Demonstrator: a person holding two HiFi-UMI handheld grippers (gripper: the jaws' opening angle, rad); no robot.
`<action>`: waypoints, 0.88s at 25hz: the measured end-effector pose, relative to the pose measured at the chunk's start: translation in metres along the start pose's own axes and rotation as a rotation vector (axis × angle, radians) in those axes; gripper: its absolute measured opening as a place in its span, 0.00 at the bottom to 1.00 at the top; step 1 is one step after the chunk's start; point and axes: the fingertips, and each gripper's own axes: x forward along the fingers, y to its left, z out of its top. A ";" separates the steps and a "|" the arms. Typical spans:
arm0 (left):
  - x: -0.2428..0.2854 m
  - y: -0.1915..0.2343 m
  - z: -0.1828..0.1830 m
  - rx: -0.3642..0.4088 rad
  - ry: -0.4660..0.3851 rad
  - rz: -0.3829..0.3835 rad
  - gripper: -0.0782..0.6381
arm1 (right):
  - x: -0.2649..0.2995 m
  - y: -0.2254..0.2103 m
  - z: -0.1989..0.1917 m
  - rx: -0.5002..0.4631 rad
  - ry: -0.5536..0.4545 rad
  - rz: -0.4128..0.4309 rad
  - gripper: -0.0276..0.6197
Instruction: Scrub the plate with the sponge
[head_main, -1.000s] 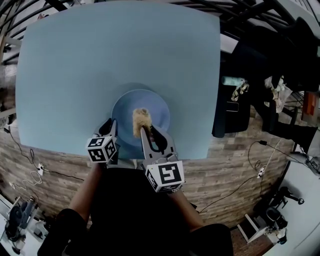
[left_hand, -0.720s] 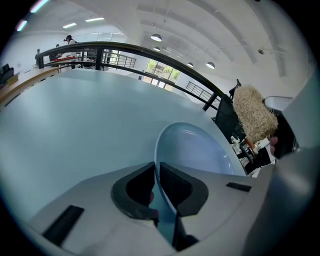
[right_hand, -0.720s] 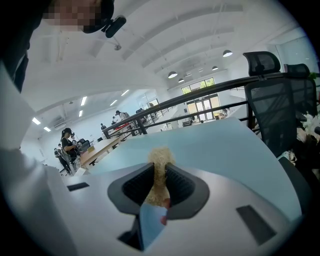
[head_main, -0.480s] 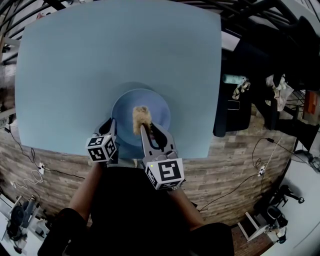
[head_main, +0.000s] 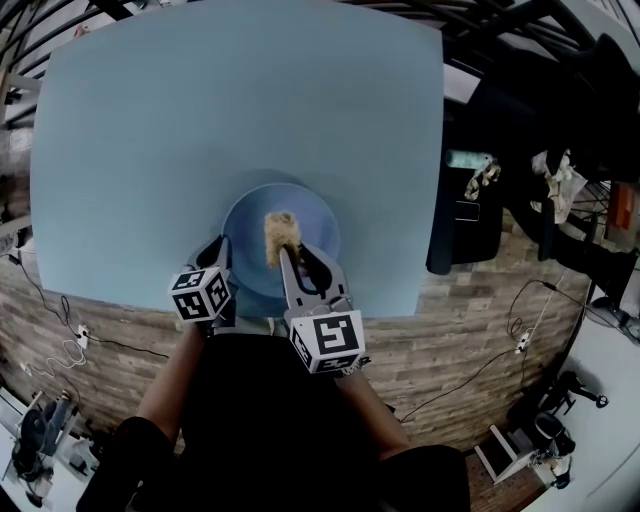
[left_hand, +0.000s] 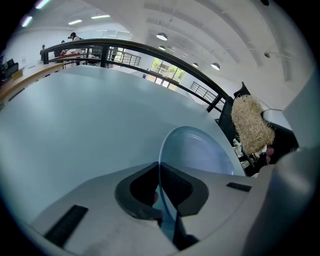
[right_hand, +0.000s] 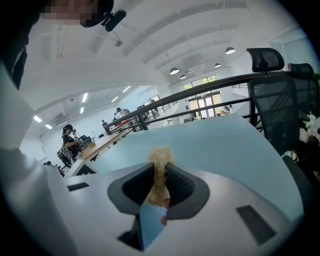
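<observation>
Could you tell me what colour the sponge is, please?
The sponge is pale straw-tan; the left gripper view shows it best.

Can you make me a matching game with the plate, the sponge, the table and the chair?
Things:
1 plate
2 sponge
3 table
4 chair

Descriptions:
A black, beside the table
B tan, squeezed by the right gripper
C rim pinched by the left gripper
D wide, pale blue top

Pairs: 1-C, 2-B, 3-D, 4-A
</observation>
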 end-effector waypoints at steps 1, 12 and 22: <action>0.000 0.000 0.000 0.003 0.003 -0.003 0.13 | 0.001 0.000 -0.002 -0.001 0.003 0.000 0.15; 0.003 -0.003 0.008 0.048 0.017 -0.015 0.13 | 0.022 0.009 -0.021 -0.026 0.052 0.032 0.15; 0.005 -0.003 0.008 0.058 0.028 -0.014 0.13 | 0.058 0.016 -0.037 -0.048 0.105 0.047 0.15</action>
